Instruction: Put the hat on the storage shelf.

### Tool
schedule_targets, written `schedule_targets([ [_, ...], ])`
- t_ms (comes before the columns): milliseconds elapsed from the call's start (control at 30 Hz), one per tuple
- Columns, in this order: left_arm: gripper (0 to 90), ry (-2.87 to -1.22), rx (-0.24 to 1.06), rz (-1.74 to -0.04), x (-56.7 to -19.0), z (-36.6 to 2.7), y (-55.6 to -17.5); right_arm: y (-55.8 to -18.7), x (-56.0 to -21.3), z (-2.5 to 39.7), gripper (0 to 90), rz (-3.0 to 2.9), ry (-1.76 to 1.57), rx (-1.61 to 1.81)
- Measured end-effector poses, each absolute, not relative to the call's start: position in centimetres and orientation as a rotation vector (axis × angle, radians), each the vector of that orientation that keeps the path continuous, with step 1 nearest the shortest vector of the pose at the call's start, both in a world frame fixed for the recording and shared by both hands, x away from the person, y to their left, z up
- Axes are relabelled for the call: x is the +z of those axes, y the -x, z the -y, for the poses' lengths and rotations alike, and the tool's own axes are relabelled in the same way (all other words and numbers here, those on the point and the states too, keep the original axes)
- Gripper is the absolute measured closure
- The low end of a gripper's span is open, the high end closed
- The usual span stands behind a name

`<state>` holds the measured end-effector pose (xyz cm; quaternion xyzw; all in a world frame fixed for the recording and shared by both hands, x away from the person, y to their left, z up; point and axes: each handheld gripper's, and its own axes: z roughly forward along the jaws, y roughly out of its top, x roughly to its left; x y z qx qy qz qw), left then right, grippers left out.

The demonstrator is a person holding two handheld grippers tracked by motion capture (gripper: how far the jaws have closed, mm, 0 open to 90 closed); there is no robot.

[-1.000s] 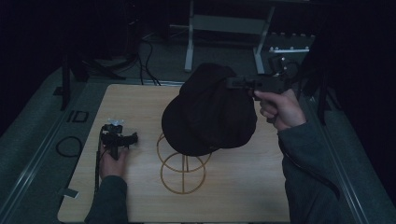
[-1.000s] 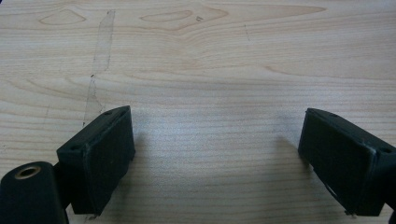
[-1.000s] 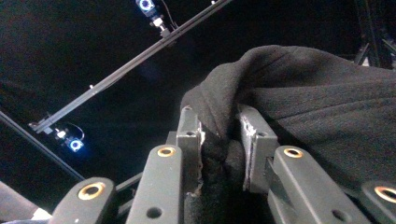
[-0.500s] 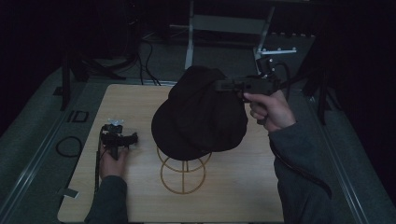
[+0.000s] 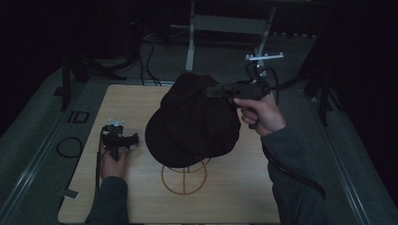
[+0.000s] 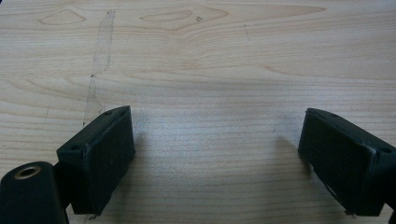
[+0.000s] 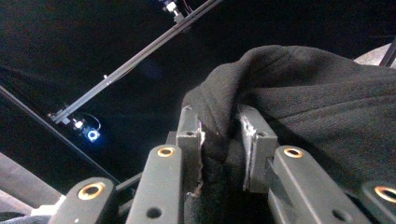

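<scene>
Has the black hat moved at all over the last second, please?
Yes. The black hat, clamped in the right gripper, has shifted left and toward the person, so it now sits more squarely over the wire stand on the table.

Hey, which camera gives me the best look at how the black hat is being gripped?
The right gripper view: its jaws pinch a fold of the black hat. The high view shows the whole hat over the wire stand, with the right gripper at its edge. The left gripper view shows bare table.
</scene>
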<state>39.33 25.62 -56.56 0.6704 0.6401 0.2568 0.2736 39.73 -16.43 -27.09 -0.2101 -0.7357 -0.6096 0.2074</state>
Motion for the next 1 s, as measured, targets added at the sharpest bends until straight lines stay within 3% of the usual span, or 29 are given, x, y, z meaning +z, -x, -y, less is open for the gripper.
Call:
schedule_targets([
  [1000, 10.3, -1.798, 0.693, -1.722, -56.6, -25.6, -39.3, -40.3, -32.0, 13.1, 71.9, 2.13, 0.661, -1.521],
])
